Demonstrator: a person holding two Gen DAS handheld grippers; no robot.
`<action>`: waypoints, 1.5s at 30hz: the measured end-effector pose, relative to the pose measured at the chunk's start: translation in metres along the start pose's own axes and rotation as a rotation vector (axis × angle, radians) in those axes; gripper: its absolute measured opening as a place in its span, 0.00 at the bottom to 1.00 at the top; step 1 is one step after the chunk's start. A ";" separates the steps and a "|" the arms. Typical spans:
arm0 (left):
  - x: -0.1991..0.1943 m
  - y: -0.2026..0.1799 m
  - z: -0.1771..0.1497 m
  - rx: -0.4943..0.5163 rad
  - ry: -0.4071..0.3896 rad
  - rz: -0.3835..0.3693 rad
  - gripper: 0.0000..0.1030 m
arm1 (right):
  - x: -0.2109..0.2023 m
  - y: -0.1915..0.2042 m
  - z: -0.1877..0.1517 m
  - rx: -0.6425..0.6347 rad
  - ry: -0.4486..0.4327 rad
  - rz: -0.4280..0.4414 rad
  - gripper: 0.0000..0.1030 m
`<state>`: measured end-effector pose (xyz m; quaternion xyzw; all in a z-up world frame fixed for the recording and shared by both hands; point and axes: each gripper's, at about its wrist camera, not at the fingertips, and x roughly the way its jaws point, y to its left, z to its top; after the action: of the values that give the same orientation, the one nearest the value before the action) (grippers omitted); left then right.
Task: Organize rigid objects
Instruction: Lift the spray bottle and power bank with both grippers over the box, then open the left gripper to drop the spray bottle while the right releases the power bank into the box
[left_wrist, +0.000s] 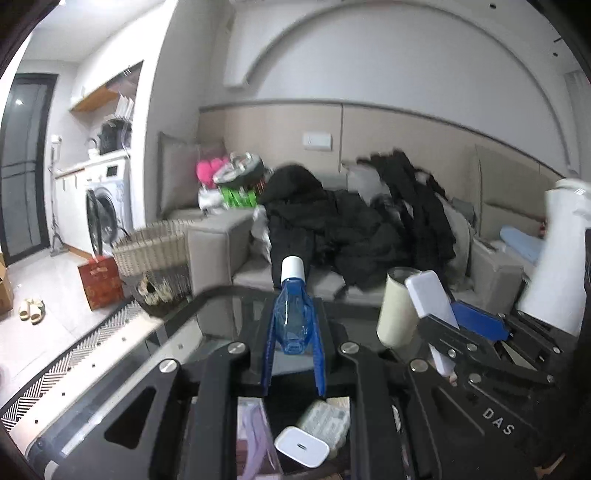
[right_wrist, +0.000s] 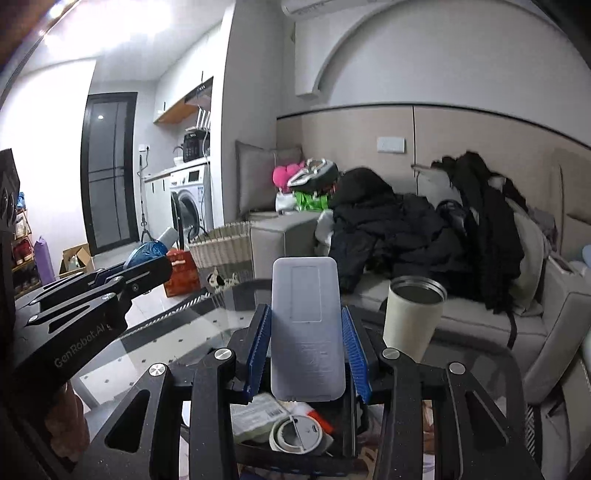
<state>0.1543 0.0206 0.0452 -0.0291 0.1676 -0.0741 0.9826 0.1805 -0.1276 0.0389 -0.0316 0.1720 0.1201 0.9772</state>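
Observation:
A small clear blue bottle (left_wrist: 291, 321) with a white cap stands upright between the blue pads of my left gripper (left_wrist: 294, 312), which is shut on it above the glass table (right_wrist: 177, 332). My right gripper (right_wrist: 304, 312) is shut on a flat white remote (right_wrist: 304, 332), held upright by its long sides. From the left wrist view the right gripper (left_wrist: 443, 314) and the white remote (left_wrist: 430, 295) sit just to the right. The right wrist view shows the left gripper (right_wrist: 147, 271) and the blue bottle (right_wrist: 146, 253) at the left. A cream tumbler (right_wrist: 412, 314) stands on the table beyond the remote.
Under the glass lie a white charger (left_wrist: 301, 446) and a round white device (right_wrist: 295, 435). A grey sofa (right_wrist: 480, 317) behind the table is piled with black clothes (left_wrist: 351, 225). A wicker basket (left_wrist: 151, 247) and a red box (left_wrist: 101, 282) stand on the floor at the left. A tall white container (left_wrist: 554, 258) is at the far right.

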 end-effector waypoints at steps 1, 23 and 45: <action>0.008 -0.003 -0.003 0.004 0.040 -0.002 0.15 | 0.005 -0.002 -0.001 0.005 0.022 0.001 0.38; 0.091 -0.026 -0.053 -0.011 0.573 -0.034 0.15 | 0.080 -0.015 -0.065 0.092 0.571 0.066 0.38; 0.045 -0.037 -0.076 0.053 0.659 -0.134 0.17 | 0.034 -0.007 -0.087 0.072 0.696 0.118 0.38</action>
<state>0.1657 -0.0253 -0.0380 0.0109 0.4719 -0.1481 0.8690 0.1847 -0.1361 -0.0540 -0.0260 0.5006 0.1524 0.8518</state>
